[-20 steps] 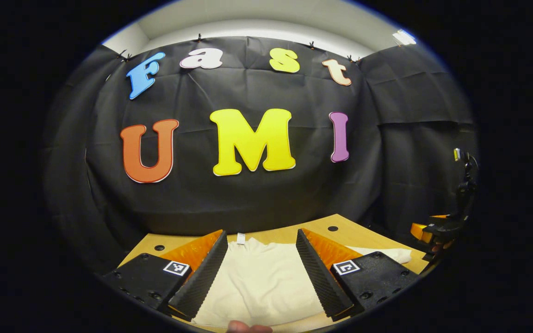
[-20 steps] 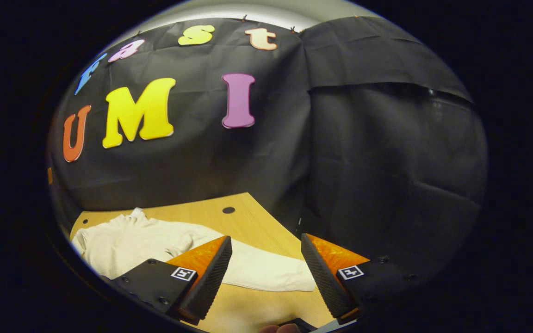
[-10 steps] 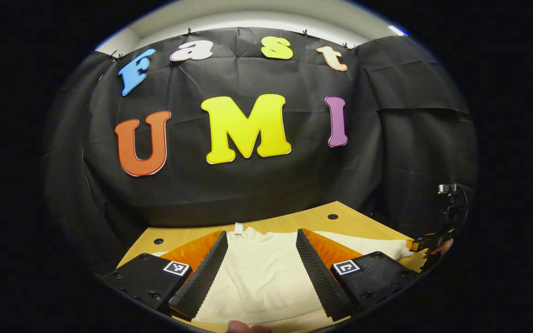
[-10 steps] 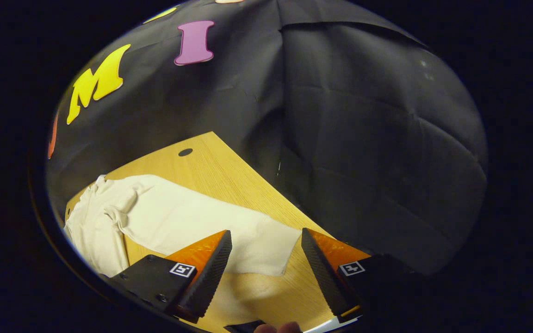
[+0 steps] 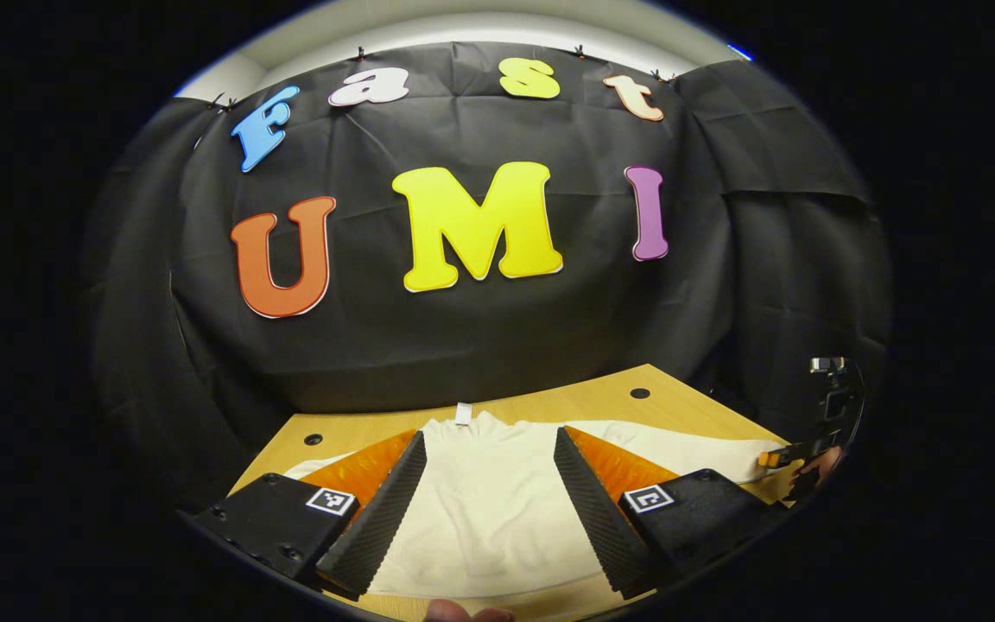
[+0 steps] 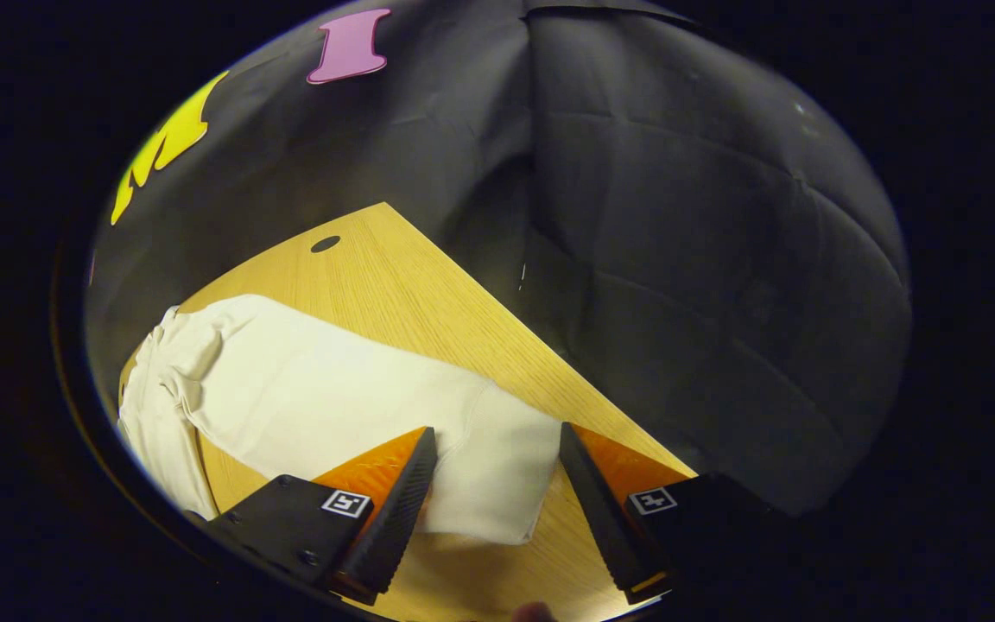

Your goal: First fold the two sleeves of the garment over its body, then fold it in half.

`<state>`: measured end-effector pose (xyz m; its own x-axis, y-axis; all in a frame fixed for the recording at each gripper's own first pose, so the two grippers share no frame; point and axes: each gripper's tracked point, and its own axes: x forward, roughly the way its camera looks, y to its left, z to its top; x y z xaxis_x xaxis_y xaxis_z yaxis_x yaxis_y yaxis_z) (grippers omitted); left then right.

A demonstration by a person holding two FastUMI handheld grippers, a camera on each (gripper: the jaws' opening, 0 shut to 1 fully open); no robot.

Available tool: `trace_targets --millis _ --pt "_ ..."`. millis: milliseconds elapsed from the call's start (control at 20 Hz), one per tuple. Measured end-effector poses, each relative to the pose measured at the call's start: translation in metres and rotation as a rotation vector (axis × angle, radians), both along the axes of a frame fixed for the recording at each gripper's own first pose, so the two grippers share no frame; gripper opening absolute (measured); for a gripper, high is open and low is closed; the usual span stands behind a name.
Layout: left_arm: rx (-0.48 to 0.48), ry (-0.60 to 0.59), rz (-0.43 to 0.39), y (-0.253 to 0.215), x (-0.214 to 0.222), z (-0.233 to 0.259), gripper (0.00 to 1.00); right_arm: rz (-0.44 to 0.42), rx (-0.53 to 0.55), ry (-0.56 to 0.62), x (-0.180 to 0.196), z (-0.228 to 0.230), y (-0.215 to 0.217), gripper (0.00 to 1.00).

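Note:
A cream long-sleeved garment [image 5: 489, 501] lies flat on the wooden table [image 5: 584, 404], its neck with a small white tag [image 5: 463, 413] pointing at the back wall. My left gripper [image 5: 487, 510] hangs open above the garment's body, nothing between its fingers. In the right gripper view one sleeve [image 6: 351, 406] stretches out across the table, and its cuff [image 6: 497, 475] lies between the spread fingers of my open right gripper [image 6: 493, 510]. The right gripper [image 5: 787, 455] also shows far right in the left gripper view, at that sleeve's end.
The table [image 6: 428, 294] has round holes near its back corners [image 6: 325, 244] and ends at the black cloth wall. Its right edge runs diagonally close beside the sleeve cuff. A fingertip [image 5: 467, 612] shows at the bottom of the left gripper view.
My right gripper has tilted down and moved in until the sleeve cuff sits between its fingers. My left gripper drifted slightly and stays open over the body.

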<state>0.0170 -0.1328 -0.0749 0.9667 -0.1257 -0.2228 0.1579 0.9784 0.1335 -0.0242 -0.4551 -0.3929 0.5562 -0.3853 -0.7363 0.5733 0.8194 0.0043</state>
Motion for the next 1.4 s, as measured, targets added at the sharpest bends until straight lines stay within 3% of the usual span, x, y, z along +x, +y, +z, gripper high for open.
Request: trace_targets --millis 50,100,150,200,250,300,350,400,550,650,950,1200,1400 --pt "0.0 0.001 0.003 0.001 0.0 -0.001 0.96 0.004 -0.003 -0.004 0.0 -0.001 0.001 0.92" --pt "-0.001 0.003 0.0 0.0 -0.001 -0.001 0.97 0.004 0.002 -0.009 0.002 -0.001 0.001 0.82" --pt "0.001 0.004 -0.001 0.001 0.0 -0.002 0.97 0.007 0.001 -0.009 0.003 0.0 0.001 0.79" --pt "0.002 0.001 -0.002 0.002 0.0 -0.001 0.97 0.009 0.008 -0.013 0.006 -0.001 0.001 0.61" --pt "0.004 0.0 -0.004 0.001 0.0 -0.001 0.97 0.011 0.009 -0.009 0.009 -0.003 0.001 0.52" --pt "0.006 -0.001 -0.004 0.002 0.0 0.0 0.97 0.017 0.007 0.0 0.009 -0.002 0.001 0.44" --pt "0.005 -0.002 -0.001 0.002 0.001 -0.002 0.97 0.032 0.024 -0.007 0.012 -0.004 0.004 0.43" --pt "0.006 -0.002 0.004 0.003 0.001 -0.002 0.97 0.031 0.015 -0.001 0.012 0.002 0.004 0.13" --pt "0.0 0.0 0.011 0.004 0.002 -0.003 0.97 0.023 -0.001 0.007 0.013 0.004 0.003 0.13" --pt "-0.008 0.002 0.014 0.007 0.002 -0.005 0.97 0.026 -0.029 -0.006 0.021 0.017 0.003 0.02" --pt "-0.031 -0.01 0.027 0.026 0.005 -0.003 0.97 0.075 -0.114 -0.076 0.048 0.084 0.013 0.04" --pt "-0.057 -0.02 0.059 0.052 0.006 -0.002 0.97 0.128 -0.149 -0.128 0.098 0.146 0.042 0.04" --pt "-0.059 -0.052 0.079 0.074 0.005 0.005 0.97 0.224 -0.175 -0.174 0.152 0.189 0.096 0.04"
